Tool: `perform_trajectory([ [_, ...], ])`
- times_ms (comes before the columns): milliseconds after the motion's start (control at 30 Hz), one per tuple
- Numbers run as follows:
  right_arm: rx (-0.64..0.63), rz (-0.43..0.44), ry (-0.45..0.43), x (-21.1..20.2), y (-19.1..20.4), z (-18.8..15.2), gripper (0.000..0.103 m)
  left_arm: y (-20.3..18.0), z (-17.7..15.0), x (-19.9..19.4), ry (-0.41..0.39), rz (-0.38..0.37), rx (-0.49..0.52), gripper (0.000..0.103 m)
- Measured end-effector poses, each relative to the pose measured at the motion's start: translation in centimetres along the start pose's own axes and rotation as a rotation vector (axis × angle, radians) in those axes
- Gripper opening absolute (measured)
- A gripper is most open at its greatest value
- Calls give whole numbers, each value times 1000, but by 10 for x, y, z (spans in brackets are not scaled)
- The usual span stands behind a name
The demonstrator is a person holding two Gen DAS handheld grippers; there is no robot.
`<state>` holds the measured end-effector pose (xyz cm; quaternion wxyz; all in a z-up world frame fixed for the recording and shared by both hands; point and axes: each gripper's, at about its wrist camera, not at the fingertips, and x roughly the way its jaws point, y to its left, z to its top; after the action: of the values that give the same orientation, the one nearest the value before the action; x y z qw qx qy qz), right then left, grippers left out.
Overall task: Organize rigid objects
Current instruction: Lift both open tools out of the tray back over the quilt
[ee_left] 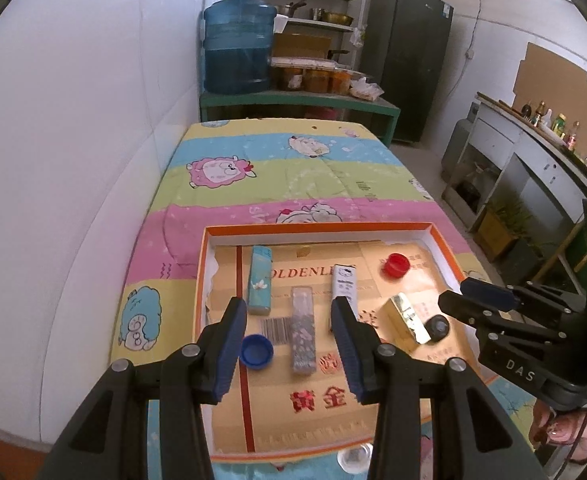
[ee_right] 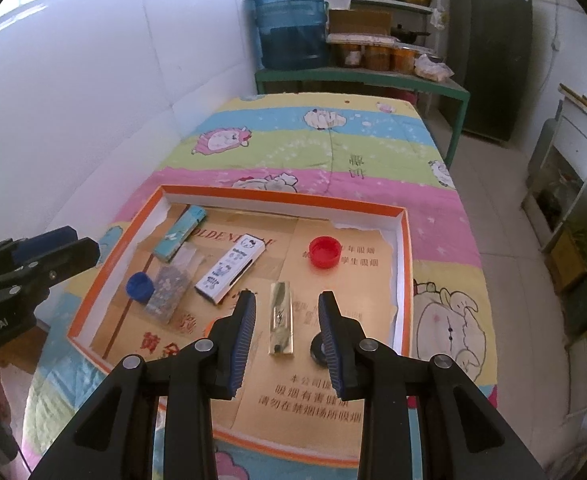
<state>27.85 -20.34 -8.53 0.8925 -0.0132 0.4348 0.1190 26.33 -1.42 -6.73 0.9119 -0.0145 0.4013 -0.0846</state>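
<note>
Both claws, left claw (ee_left: 289, 344) and right claw (ee_right: 287, 334), apart, empty. Gold lighter (ee_right: 281, 322) looks stiff, slick; grip long sides mid-body.

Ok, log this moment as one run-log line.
left gripper: open, over grey lighter | right gripper: open, over gold lighter | tray: lighters and caps inside | held: nothing
</note>
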Motion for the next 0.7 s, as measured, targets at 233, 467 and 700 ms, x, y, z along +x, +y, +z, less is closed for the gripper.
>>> perform_trajectory([
  [233, 1, 6, -18, -21, 10, -13, 33, 0, -13, -23, -19, -14, -16, 44],
  [467, -12, 11, -37, -41, 22, -30, 33, 3, -25, -44, -35, -10, -36, 44],
  [700, -9, 30, -56, -60, 30, -50, 33, 2, -43, -66, -63, -19, -48, 44],
])
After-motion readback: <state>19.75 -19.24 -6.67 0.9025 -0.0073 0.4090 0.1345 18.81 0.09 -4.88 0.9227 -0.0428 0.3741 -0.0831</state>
